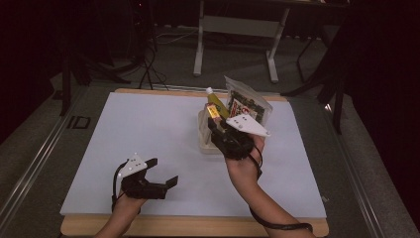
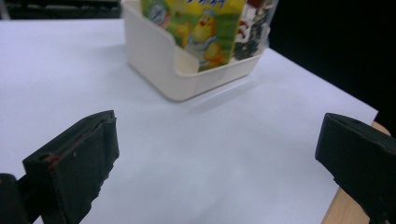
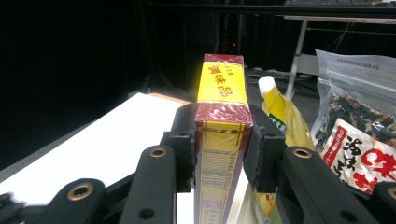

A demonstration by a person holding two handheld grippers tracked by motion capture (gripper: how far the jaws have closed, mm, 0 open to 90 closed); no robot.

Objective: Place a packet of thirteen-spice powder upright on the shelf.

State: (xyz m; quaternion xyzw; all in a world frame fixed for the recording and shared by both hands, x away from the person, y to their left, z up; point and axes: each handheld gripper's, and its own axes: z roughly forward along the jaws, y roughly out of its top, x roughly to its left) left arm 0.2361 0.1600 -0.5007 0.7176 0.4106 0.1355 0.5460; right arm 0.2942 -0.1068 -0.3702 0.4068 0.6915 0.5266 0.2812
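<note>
My right gripper (image 1: 214, 119) is shut on a yellow and dark red box (image 1: 212, 111), held upright over a cream bin (image 1: 205, 145) at the table's far middle. In the right gripper view the box (image 3: 222, 93) stands clamped between both pads. The bin holds a yellow pouch with a white cap (image 1: 217, 101) and a clear bag of dried food (image 1: 248, 103). My left gripper (image 1: 164, 171) rests low near the front left of the table, jaws wide apart with nothing between them. In the left gripper view, my left gripper (image 2: 219, 154) faces the bin (image 2: 159, 65) and the yellow pouch (image 2: 205, 28).
A white sheet (image 1: 148, 129) covers the wooden table (image 1: 198, 226). Beyond the far edge are a dark floor, cables and the legs of a desk frame (image 1: 200, 44). In the right gripper view the pouch (image 3: 280, 112) and the bag (image 3: 359, 135) stand just right of the box.
</note>
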